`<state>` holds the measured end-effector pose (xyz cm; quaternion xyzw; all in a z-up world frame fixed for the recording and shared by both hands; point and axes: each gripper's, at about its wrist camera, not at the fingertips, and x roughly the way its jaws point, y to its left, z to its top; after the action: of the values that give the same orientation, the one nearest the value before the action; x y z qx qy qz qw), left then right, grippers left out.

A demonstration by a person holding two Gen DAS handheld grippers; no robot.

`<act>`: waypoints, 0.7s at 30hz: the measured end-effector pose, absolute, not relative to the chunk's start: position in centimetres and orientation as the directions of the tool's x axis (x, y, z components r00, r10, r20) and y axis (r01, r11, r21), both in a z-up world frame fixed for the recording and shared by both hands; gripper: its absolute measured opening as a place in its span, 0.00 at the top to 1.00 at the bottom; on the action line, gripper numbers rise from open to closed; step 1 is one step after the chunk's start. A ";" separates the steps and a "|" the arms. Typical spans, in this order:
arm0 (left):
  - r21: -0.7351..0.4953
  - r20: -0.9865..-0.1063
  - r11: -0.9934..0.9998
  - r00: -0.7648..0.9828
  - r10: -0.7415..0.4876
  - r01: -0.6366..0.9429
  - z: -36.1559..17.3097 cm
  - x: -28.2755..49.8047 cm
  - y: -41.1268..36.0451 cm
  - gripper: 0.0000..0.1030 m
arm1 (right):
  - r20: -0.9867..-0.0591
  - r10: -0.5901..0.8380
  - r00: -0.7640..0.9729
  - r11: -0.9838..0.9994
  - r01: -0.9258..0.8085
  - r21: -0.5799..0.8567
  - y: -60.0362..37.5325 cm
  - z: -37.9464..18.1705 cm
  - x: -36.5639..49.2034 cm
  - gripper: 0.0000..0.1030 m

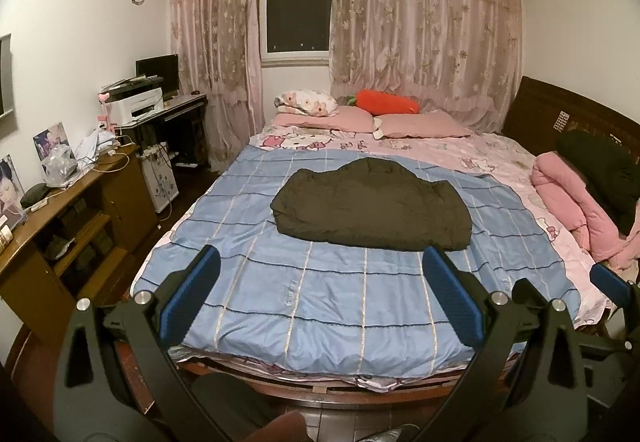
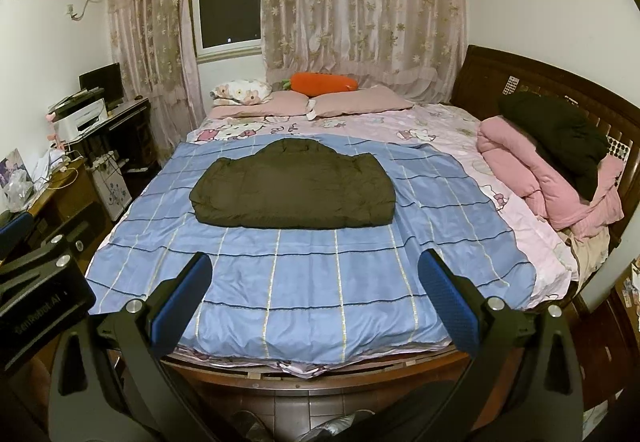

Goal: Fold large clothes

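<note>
Looking forward from the left wrist, the left claw (image 1: 320, 294) stands wide open and empty at the foot of the bed, its blue-padded fingers (image 1: 192, 290) spread over the blue checked quilt (image 1: 328, 294). The dark olive padded jacket (image 1: 372, 206) lies ahead of it — well apart, near the middle of the quilt and a little right of the claw's centre line. It sits in a compact, bulky bundle with its long axis running left to right across the bed, so the near hem faces the claw broadside. At the right edge of this view a blue pad of the right claw (image 1: 610, 278) shows, with no cloth on the part that shows.

From the right wrist, the right claw (image 2: 316, 294) is likewise spread wide and holds nothing, hovering over the quilt's near end. Here the jacket (image 2: 292, 190) lies ahead and slightly left of centre, again crosswise. Taken together, the bundle sits between the two claws' lines of sight; neither looks clearly nearer, and each would reach forward to its own end of the near edge. The jacket already appears doubled over on itself, so I judge the folding well along, perhaps finished. A rolled pink quilted blanket (image 2: 536, 170) and a black garment (image 2: 560, 134) on top of it rest at the bed's right side, well clear of the jacket.
</note>
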<state>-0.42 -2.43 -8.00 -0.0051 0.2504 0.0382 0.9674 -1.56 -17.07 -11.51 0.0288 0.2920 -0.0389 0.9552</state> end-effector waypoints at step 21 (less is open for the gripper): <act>0.016 -0.481 0.997 0.874 0.075 -0.077 -8.2 -0.4 -2.2 0.02 | -0.560 -0.060 0.827 0.995 0.094 0.031 -16.8 -11.8 -1.6 0.01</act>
<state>-0.44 -2.23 -8.23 -0.0020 0.2482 0.0395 0.9679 -1.63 -16.76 -11.75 0.0287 0.2917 -0.0403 0.9552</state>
